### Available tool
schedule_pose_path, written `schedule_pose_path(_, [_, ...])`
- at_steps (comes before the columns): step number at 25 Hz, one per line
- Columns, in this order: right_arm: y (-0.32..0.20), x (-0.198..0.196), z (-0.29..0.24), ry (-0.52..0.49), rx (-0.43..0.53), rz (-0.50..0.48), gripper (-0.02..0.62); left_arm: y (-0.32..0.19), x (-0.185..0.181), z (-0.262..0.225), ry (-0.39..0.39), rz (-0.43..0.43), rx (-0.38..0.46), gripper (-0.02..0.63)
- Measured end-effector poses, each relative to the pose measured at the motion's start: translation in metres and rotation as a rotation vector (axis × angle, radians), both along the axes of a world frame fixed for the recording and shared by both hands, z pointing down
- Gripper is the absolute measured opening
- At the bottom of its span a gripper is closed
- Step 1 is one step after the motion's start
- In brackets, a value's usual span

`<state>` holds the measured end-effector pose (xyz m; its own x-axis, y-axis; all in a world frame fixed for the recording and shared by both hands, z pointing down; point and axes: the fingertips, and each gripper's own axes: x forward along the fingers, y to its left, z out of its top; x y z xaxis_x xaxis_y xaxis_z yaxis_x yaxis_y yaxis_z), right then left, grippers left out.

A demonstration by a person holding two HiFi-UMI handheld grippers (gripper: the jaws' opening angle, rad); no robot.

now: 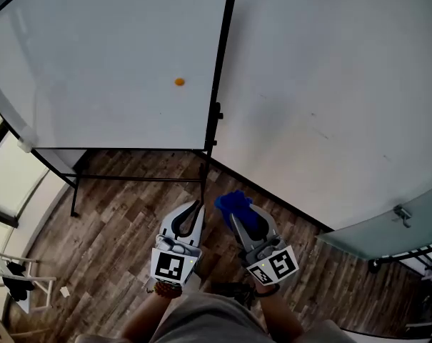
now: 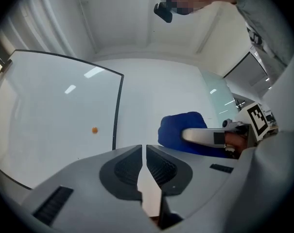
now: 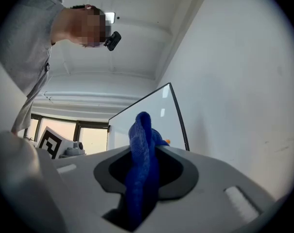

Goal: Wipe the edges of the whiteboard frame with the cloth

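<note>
Cloth [image 1: 234, 204], blue and bunched, was pinched between the jaws of the right hand-held gripper [image 1: 244, 224], a fold standing up past the tips. The right gripper view showed that grip straight on, and also a window band behind the whiteboard [image 1: 108, 63]. The left gripper view showed the left hand-held gripper [image 2: 143, 164] with its jaws drawn almost together, only a thin slit between the ribbed pads and nothing in it, and the cloth-bearing gripper just beside it. Only the head view showed the wooden floor [image 1: 116, 213], the board's black stand legs [image 1: 74, 191] and its lower edge. The black frame [image 1: 222, 63] ran down the board's right side, close beside the pale wall [image 1: 330, 84]; both grippers hung apart from it, low in front of the board's right corner, with floor between. An orange dot [image 1: 179, 81] sat on the board face. Each gripper's cube carried a black-and-white square marker [image 1: 171, 266].
</note>
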<state>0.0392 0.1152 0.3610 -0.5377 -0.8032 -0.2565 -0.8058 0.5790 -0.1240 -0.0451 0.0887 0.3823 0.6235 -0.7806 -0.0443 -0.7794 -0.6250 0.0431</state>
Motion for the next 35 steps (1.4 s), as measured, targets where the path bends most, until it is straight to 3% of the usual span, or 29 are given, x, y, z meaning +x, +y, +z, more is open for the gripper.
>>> schedule_pose_path(13, [-0.105,-0.023,-0.017,-0.065,0.017,-0.034,0.115,-0.083,-0.044,0.011,-0.041,0.105,-0.041,0.029])
schedule_pose_path(17, [-0.134,-0.018,-0.021,-0.038,0.030,-0.047,0.115,-0.107,-0.050,0.013,-0.027,0.084,-0.049,0.028])
schedule_pose_path(21, [-0.165,-0.004,-0.040,-0.024,0.076,-0.103,0.115,-0.126,-0.050,0.012,-0.070,0.054,-0.027,0.026])
schedule_pose_path(28, [-0.237,0.027,-0.121,0.012,0.217,-0.225,0.115,-0.162,-0.036,0.011,-0.050,-0.017,-0.053,0.025])
schedule_pose_path(35, [-0.289,0.045,-0.228,0.050,0.379,-0.314,0.115,-0.188,-0.011,0.006,-0.053,-0.028,-0.045,0.025])
